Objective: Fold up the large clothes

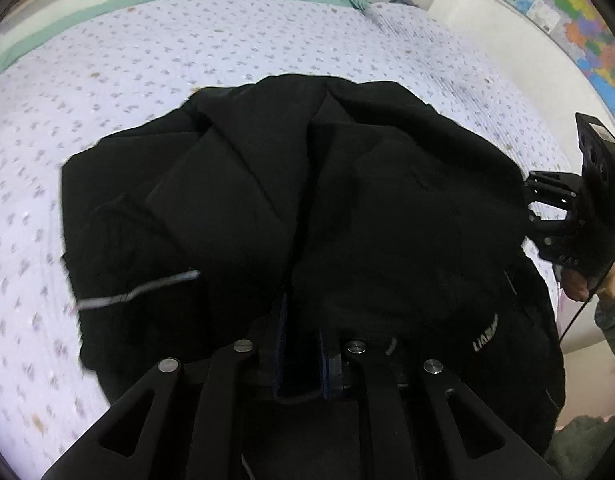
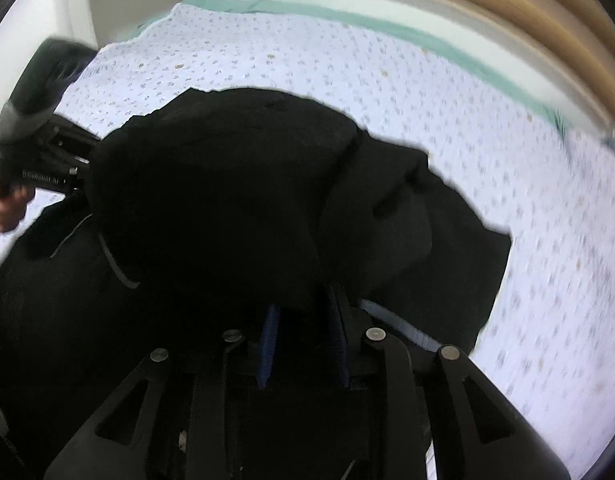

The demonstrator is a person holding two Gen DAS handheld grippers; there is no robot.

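Black cloth fills the left wrist view: a large dark jacket (image 1: 307, 208) lies bunched on the bed (image 1: 187, 48), whose pale sheet carries a small floral print. The left gripper (image 1: 301, 350) has its jaws nearly closed, pinching a fold of the jacket between the blue pads (image 1: 281, 336). At the right edge a hand (image 1: 583, 284) holds the right gripper against the jacket's side. A map (image 1: 567, 12) hangs on the wall.

From the right wrist view, the right gripper (image 2: 303, 334) clamps a thick bunch of the jacket (image 2: 227, 200) between narrowly parted jaws. The left gripper's black body (image 2: 47, 92) shows blurred at left.
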